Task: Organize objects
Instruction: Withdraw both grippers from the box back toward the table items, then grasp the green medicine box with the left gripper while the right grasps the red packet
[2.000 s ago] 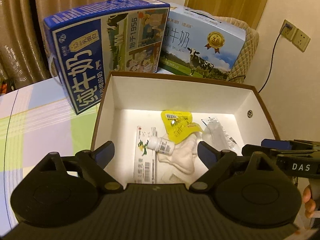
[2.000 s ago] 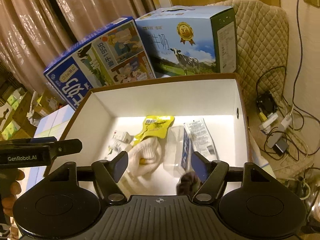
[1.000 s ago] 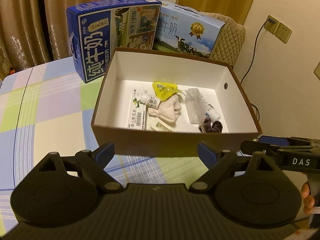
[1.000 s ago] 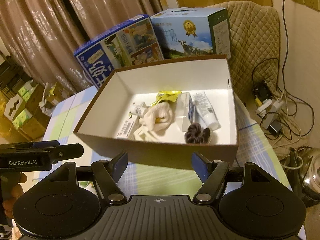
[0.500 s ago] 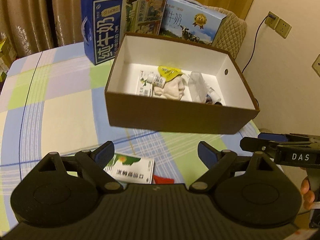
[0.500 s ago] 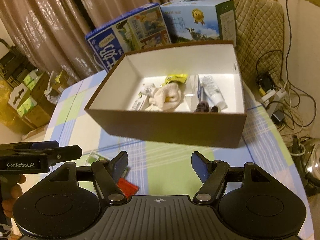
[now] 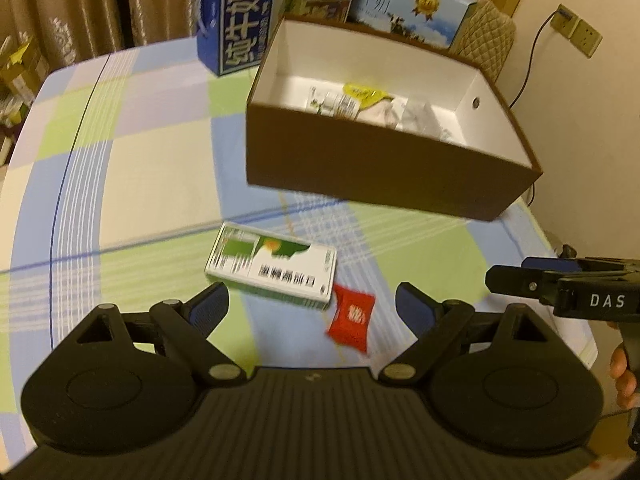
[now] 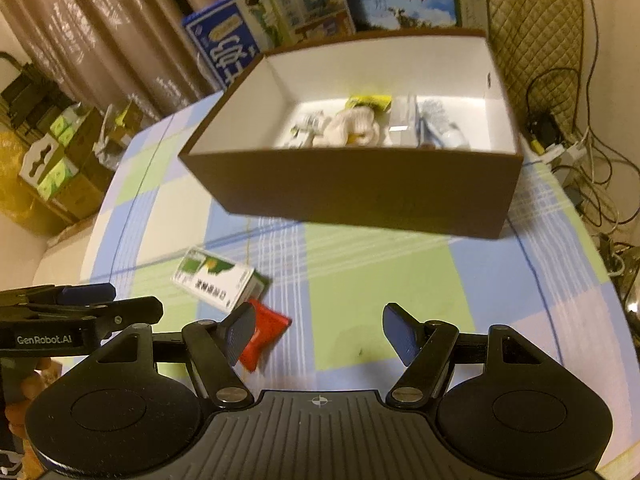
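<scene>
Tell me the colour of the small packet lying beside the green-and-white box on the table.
Red, with some pale print on it. The small packet shows best in the left wrist view.

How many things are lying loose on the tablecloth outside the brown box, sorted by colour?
Green and white: 1, the flat carton
Red: 1, the small packet
Total: 2, both lying in front of the brown box, with neither open claw holding anything.
</scene>
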`<action>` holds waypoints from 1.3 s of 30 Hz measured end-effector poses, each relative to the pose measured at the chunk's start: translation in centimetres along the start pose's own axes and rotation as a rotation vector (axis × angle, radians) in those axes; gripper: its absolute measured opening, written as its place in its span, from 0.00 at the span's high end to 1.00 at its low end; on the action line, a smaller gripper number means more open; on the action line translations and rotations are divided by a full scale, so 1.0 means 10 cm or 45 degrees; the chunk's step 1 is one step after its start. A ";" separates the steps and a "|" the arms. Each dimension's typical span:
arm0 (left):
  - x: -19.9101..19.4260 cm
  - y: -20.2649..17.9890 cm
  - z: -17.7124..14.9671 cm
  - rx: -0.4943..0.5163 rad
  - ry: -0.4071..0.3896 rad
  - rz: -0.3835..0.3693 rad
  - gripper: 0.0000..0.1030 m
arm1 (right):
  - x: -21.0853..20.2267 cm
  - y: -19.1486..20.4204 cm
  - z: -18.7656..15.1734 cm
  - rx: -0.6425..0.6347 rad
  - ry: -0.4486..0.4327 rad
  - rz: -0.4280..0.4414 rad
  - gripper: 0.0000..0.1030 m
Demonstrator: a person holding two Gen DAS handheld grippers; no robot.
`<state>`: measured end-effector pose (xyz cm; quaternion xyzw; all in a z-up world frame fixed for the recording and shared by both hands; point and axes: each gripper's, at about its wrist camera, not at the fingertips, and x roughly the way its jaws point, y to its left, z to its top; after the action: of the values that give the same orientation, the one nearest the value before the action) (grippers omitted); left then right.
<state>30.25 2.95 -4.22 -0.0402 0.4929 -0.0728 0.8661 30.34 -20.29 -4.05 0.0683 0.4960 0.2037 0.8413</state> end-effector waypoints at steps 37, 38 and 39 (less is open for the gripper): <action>0.31 0.54 -0.31 -0.121 0.105 0.151 0.14 | 1.03 0.54 -0.16 -0.131 0.217 0.069 0.35; 0.31 0.55 -0.30 -0.122 0.103 0.154 0.14 | 1.06 0.55 -0.16 -0.134 0.222 0.064 0.36; 0.31 0.57 -0.30 -0.122 0.102 0.156 0.14 | 1.09 0.55 -0.16 -0.137 0.226 0.060 0.37</action>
<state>29.74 8.03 -9.23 -0.0484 0.5318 0.0026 0.8455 32.04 -11.02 -11.90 0.0164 0.5551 0.2552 0.7915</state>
